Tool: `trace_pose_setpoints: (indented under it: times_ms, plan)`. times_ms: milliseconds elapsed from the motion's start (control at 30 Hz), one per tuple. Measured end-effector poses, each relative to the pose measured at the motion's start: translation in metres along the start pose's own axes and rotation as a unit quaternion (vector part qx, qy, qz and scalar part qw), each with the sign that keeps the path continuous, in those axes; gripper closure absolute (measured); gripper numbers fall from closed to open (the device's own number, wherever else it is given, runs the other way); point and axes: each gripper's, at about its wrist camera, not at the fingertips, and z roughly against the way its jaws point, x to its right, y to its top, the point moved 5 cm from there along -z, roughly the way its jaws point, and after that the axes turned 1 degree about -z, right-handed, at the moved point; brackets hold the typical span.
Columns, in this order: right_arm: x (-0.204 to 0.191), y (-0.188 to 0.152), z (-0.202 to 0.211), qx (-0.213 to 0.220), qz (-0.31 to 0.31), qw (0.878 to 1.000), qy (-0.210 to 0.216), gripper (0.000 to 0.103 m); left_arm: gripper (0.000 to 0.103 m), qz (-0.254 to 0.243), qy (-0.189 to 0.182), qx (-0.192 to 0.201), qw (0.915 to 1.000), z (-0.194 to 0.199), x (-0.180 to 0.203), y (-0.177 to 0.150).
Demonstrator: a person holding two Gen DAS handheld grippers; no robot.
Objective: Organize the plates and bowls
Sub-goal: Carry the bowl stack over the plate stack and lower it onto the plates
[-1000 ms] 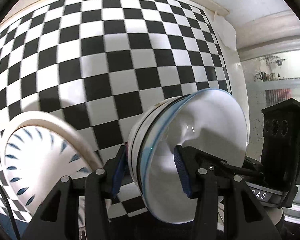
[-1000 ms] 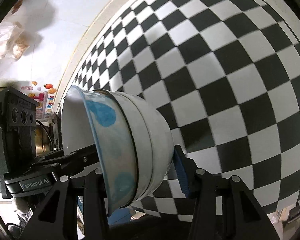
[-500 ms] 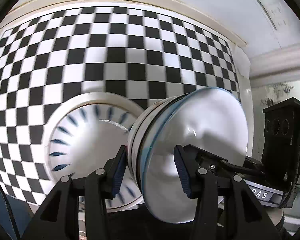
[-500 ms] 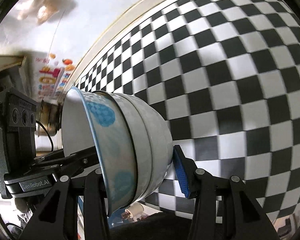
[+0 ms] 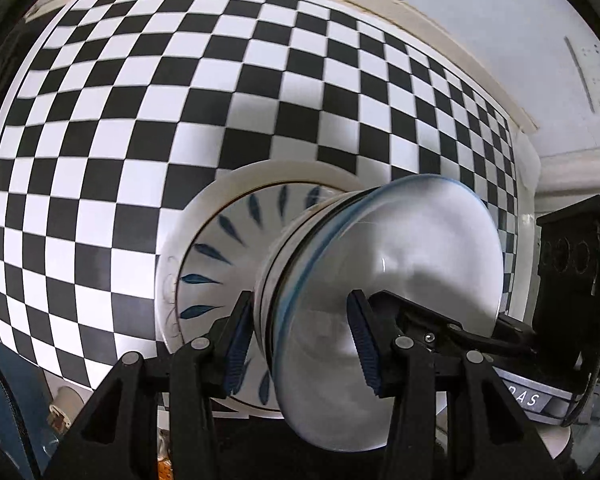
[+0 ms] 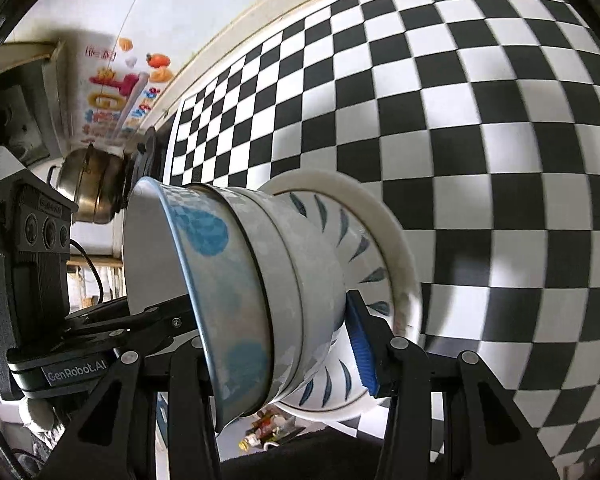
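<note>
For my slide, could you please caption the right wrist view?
Both grippers carry a stack of nested bowls over a leaf-patterned plate on the checkered tablecloth.

Both wrist views are bright and evenly daylit. Strong fisheye distortion bows the checkered bench and leaves black vignette corners. Motion blur smears the checks toward the edges and softens the stacked bowls. Soft grey shadow falls on the cloth beside the plate. A wall poster is washed and blurred. Faint glare streaks the bowl interior.
</note>
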Motion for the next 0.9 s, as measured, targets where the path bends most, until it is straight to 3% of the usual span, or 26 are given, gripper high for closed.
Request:
trace_pose_setpoints:
  times_ms: [400,900]
  plan:
    - [-0.004,0.003,-0.033,-0.022,0.008,1.000,-0.013,0.056,0.060,0.024,-0.001,-0.005,0.9997,-0.013,-0.023,-0.004]
    - [-0.004,0.005,-0.029,-0.022,0.020,0.999,-0.033,0.057,0.060,0.018,0.004,0.003,0.9998,-0.013,-0.020,-0.002]
